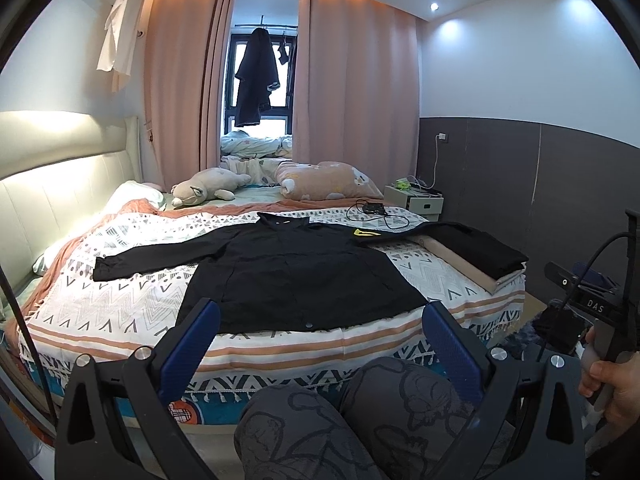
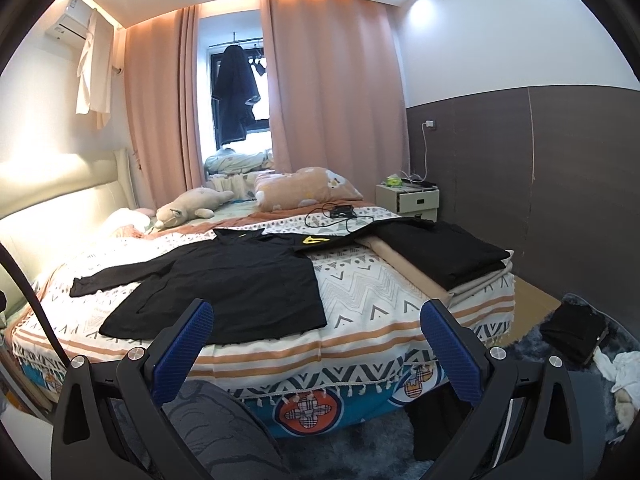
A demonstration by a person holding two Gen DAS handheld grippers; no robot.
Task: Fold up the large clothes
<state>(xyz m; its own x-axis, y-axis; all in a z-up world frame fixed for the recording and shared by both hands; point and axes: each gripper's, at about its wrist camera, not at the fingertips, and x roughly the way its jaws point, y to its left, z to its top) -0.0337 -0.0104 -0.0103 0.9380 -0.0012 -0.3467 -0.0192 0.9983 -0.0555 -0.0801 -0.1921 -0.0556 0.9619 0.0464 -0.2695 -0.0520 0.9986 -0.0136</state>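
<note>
Bottom of frame: left claw and right claw both wide, empty, level, short of shirt on bed.

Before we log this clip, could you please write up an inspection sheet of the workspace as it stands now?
Surface: bed covered by a patterned blanket.
Job's things: black shirt spread flat, unfolded, one sleeve stretched toward the headboard; folded stack at the bed's far right edge.
Clutter: plush toy, pillow, dark clothes on the floor rug.
Grippers: left gripper and right gripper both open, off the bed, holding nothing.
Cables: black cable and small device lying on the blanket; charger lead at the wall socket.
Surroundings: pink curtains, dark garment hanging at the window, nightstand.
</note>
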